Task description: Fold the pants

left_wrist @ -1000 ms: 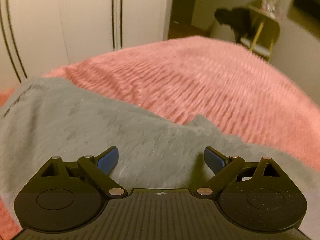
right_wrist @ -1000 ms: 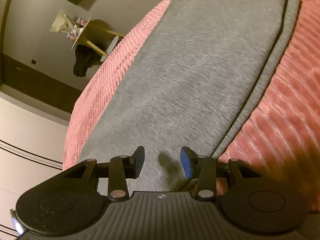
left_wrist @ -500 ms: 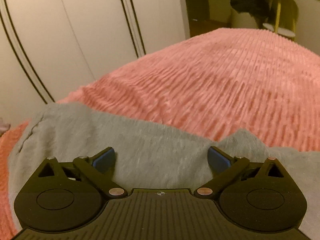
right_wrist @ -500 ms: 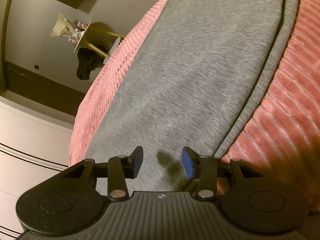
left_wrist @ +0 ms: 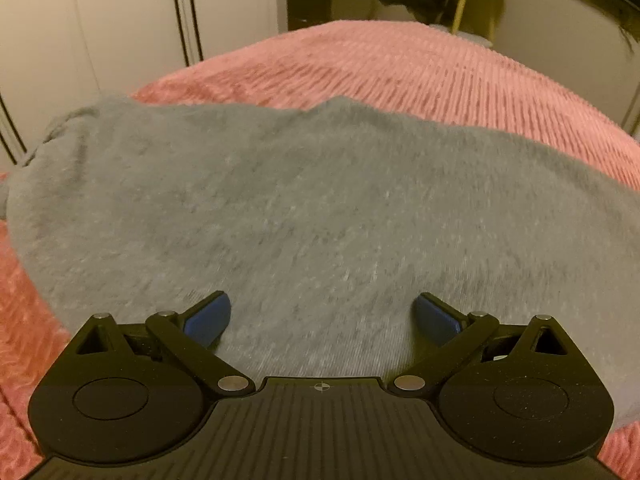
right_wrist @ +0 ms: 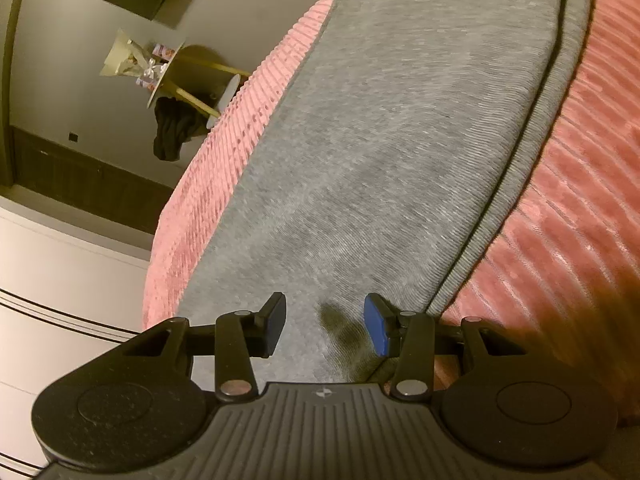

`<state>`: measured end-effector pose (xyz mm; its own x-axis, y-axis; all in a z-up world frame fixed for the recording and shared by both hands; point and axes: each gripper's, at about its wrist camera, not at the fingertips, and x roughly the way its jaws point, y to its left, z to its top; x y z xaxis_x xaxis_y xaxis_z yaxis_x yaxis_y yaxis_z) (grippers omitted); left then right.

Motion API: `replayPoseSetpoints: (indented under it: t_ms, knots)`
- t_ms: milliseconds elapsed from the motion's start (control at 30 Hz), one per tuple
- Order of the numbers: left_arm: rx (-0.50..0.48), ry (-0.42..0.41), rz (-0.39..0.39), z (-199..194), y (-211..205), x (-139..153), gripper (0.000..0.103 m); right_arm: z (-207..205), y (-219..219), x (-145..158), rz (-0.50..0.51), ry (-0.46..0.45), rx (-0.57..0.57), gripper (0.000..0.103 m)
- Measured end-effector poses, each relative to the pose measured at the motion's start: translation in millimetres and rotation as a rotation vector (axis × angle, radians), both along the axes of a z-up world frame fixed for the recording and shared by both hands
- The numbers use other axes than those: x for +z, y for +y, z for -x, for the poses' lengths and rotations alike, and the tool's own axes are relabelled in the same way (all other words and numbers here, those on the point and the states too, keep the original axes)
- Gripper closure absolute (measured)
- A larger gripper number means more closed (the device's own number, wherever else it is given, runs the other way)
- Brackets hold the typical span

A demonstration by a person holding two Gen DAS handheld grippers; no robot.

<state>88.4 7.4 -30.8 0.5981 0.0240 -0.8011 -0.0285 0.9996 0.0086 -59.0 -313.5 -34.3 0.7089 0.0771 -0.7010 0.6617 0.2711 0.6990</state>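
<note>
Grey pants (left_wrist: 320, 208) lie flat on the pink ribbed bedspread (left_wrist: 460, 76); fabric fills most of the left wrist view, blurred. Left gripper (left_wrist: 322, 316) over the near part of the pants; jaws spread wide, blue pads (left_wrist: 208, 320) well apart, nothing pinched between them; cannot tell whether the tips touch the cloth.

Right wrist view: pants (right_wrist: 400, 140) run as a long folded band from near to far; two layered edges show along the right side, bedspread (right_wrist: 580, 208) beyond them. Right gripper (right_wrist: 325, 322) above the near end of the band, close to its right edge; jaws parted, narrower gap than the left, holding nothing; its shadow falls on the cloth between the pads (right_wrist: 376, 322).

Small round side table (right_wrist: 188, 76) far left, dark cloth (right_wrist: 172, 132) hanging from it; pale wardrobe doors (left_wrist: 120, 20) behind the bed.
</note>
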Motion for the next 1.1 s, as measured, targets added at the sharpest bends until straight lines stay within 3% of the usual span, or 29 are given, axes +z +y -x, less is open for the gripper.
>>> replayPoseSetpoints:
  t_ms: [167, 300, 533, 667, 933, 967, 1000, 1100]
  knots:
    - [0.094, 0.007, 0.081, 5, 19, 2, 0.001, 21, -16, 7, -0.071, -0.039, -0.1, 0.06]
    - [0.14, 0.006, 0.139, 10, 29, 4, 0.001, 52, -50, 19, 0.048, 0.009, -0.189, 0.06]
    - [0.126, 0.027, 0.049, 9, 15, 2, 0.001, 116, -120, 5, 0.016, 0.066, -0.427, 0.06]
    - [0.116, 0.039, 0.006, 7, 10, 0, 0.001, 121, -140, -9, -0.025, 0.028, -0.44, 0.06]
    - [0.134, 0.057, 0.01, 8, 10, 1, 0.001, 104, -168, -17, -0.041, -0.045, -0.419, 0.059]
    - [0.134, 0.057, 0.009, 7, 10, 1, 0.001, 102, -169, -15, -0.028, -0.038, -0.412, 0.061]
    - [0.134, 0.058, 0.005, 7, 9, 0, 0.001, 100, -169, -13, -0.01, -0.033, -0.404, 0.073]
    - [0.132, 0.061, -0.007, 7, 7, 0, 0.0, 91, -170, -7, 0.049, 0.008, -0.384, 0.091]
